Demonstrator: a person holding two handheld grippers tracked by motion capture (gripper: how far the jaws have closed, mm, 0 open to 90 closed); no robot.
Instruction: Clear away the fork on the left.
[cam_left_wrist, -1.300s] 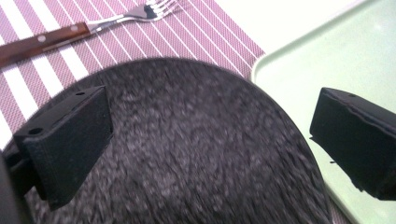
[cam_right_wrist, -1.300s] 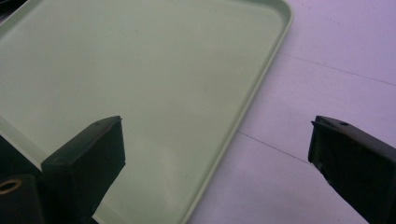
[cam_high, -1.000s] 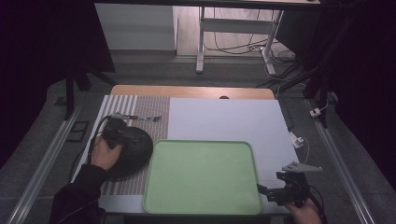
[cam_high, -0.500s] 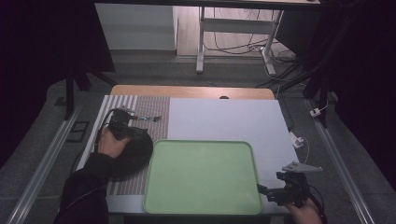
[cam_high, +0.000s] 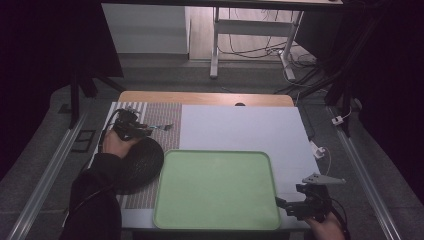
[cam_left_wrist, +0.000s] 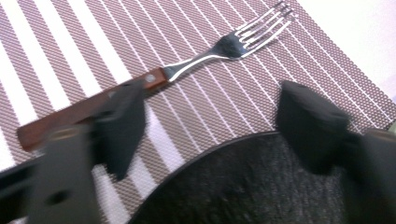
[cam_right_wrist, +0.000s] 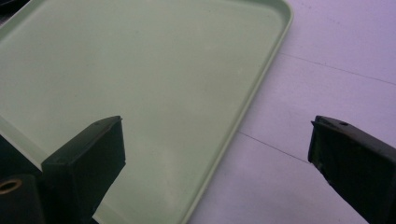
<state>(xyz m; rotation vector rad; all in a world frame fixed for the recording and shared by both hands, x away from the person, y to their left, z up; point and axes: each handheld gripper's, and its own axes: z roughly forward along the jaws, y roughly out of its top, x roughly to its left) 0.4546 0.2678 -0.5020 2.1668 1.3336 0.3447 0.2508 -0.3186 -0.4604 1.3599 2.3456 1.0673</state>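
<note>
One jaw of left gripper (cam_left_wrist: 210, 121) covers fork (cam_left_wrist: 154, 79) handle (blurred).

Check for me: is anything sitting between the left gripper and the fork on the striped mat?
Nothing visible does. The left gripper is open just short of the fork, one jaw overlapping its wooden handle. The dark plate lies beside and below, off that path.

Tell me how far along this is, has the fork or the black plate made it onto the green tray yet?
Nothing looks done: the green tray is bare. In hand: the left gripper, jaws open, hangs over the fork lying on the striped placemat beside the black plate. The right gripper waits open at the tray's edge. Any gripping and moving remains.
</note>
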